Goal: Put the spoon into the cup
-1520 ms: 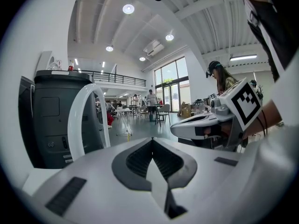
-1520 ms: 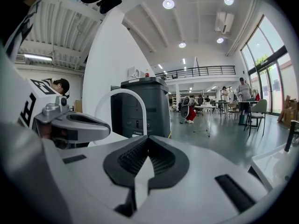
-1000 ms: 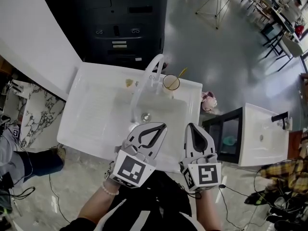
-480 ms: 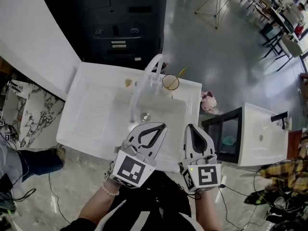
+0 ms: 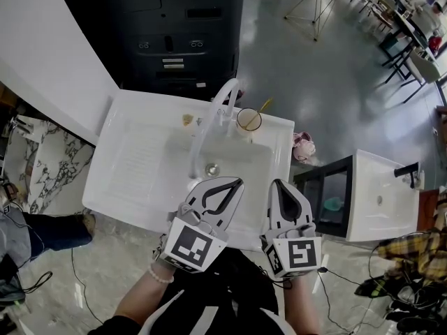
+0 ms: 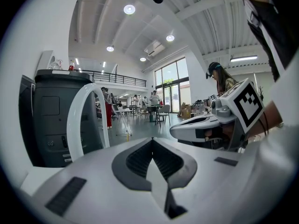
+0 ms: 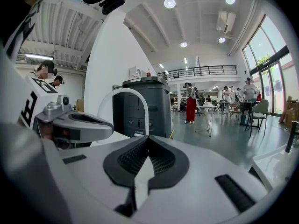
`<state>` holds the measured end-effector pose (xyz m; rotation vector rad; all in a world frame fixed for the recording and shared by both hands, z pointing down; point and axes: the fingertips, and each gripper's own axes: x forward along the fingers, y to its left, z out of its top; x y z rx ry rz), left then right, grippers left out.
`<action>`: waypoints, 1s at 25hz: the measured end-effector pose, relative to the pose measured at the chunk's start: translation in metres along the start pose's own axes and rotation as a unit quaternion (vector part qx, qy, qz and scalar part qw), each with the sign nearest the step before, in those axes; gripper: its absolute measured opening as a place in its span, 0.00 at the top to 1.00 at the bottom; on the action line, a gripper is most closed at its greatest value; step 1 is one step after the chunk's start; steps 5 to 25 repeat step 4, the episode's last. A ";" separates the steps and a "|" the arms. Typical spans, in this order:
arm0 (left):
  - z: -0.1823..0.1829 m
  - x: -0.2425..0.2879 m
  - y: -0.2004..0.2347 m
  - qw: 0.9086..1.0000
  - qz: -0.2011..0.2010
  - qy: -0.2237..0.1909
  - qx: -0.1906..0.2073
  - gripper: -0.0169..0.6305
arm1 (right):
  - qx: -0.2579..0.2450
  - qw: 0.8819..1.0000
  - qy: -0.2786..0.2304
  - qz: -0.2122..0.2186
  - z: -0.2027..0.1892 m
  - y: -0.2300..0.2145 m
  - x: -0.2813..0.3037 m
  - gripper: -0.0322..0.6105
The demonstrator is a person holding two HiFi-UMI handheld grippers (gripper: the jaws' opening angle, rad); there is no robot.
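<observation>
You hold left gripper (image 5: 236,182) and right gripper (image 5: 276,183) closed, empty, near sink (image 5: 140,160) edge, since spoon (image 5: 264,106) stands in cup (image 5: 248,121), task likely done.

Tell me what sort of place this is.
Probably a large open workspace or lab hall with a mock kitchen station. A freestanding white sink with a faucet stands on a polished grey floor. Tables and chairs fill the far side, and a railed mezzanine runs under a high ceiling.
</observation>
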<state>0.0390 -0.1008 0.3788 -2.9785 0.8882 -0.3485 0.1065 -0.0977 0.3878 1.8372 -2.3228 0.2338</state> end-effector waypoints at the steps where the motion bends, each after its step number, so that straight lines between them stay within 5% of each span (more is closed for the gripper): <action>1: 0.000 0.000 0.000 1.000 0.000 -0.001 0.001 0.98 | 0.000 1.000 0.000 0.000 0.000 0.000 0.000 0.95; 25: 0.001 0.001 0.001 1.000 0.001 -0.002 0.003 0.98 | 0.002 1.000 0.001 0.001 0.001 -0.001 0.001 0.95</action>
